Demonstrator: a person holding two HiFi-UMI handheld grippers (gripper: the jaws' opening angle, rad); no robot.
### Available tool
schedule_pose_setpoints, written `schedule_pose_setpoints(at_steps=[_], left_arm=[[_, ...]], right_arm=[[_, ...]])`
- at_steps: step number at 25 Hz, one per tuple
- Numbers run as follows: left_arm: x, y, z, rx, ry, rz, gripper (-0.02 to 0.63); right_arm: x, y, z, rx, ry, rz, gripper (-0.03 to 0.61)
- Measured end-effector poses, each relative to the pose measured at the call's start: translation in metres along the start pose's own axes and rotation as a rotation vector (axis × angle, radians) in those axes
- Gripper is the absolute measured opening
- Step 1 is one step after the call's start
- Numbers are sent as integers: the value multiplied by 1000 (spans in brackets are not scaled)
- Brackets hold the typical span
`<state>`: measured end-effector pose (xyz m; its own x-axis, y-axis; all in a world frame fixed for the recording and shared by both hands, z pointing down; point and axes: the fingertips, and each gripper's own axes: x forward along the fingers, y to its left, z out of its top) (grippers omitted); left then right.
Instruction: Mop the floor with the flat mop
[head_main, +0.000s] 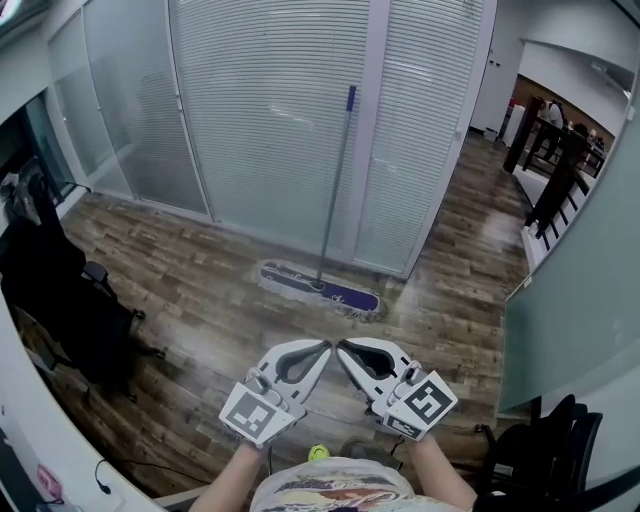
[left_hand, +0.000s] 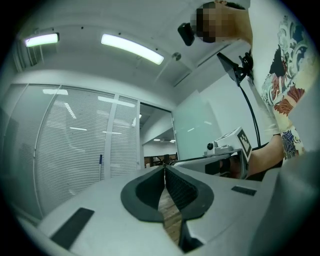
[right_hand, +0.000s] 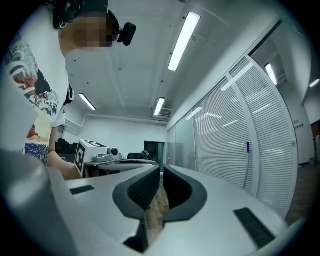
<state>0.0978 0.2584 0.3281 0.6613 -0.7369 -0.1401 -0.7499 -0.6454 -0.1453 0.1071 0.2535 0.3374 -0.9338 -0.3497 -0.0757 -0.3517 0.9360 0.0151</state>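
The flat mop stands alone on the wooden floor. Its blue pad (head_main: 320, 288) lies flat and its grey handle (head_main: 336, 185) leans against the glass partition. Both grippers hang in front of my body, well short of the mop and touching nothing. My left gripper (head_main: 325, 347) and right gripper (head_main: 341, 347) point toward each other, tips almost meeting. Both are shut with nothing between the jaws. The left gripper view shows its shut tips (left_hand: 164, 168) and the mop handle (left_hand: 100, 167) far off. The right gripper view shows its shut tips (right_hand: 161, 168) and the mop handle (right_hand: 247, 162) at the right.
A blinds-covered glass partition (head_main: 270, 120) runs across the back. Black office chairs stand at the left (head_main: 60, 290) and lower right (head_main: 540, 450). A small yellow-green object (head_main: 318, 452) lies by my feet. A corridor with people (head_main: 560, 130) opens at the far right.
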Motion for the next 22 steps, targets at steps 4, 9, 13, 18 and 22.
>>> schedule_pose_setpoints(at_steps=[4,9,13,18,22], left_arm=[[4,16,-14,-12,42,23,12],[19,30,-27,-22,50,17,12],[31,60,-38,-22,70,42,13],[53,113,-50,-28,115,86,12],[97,157,-66,-15,185,129,12]], right_arm=[[9,-15,-6,4,13,-39,32],[26,-35,-13,1,2,-42,32],[51,-57,-23,31,21,-25,32],[92,-100,-26,55,5,4,33],[116,-160,-27,85,-16,36,33]])
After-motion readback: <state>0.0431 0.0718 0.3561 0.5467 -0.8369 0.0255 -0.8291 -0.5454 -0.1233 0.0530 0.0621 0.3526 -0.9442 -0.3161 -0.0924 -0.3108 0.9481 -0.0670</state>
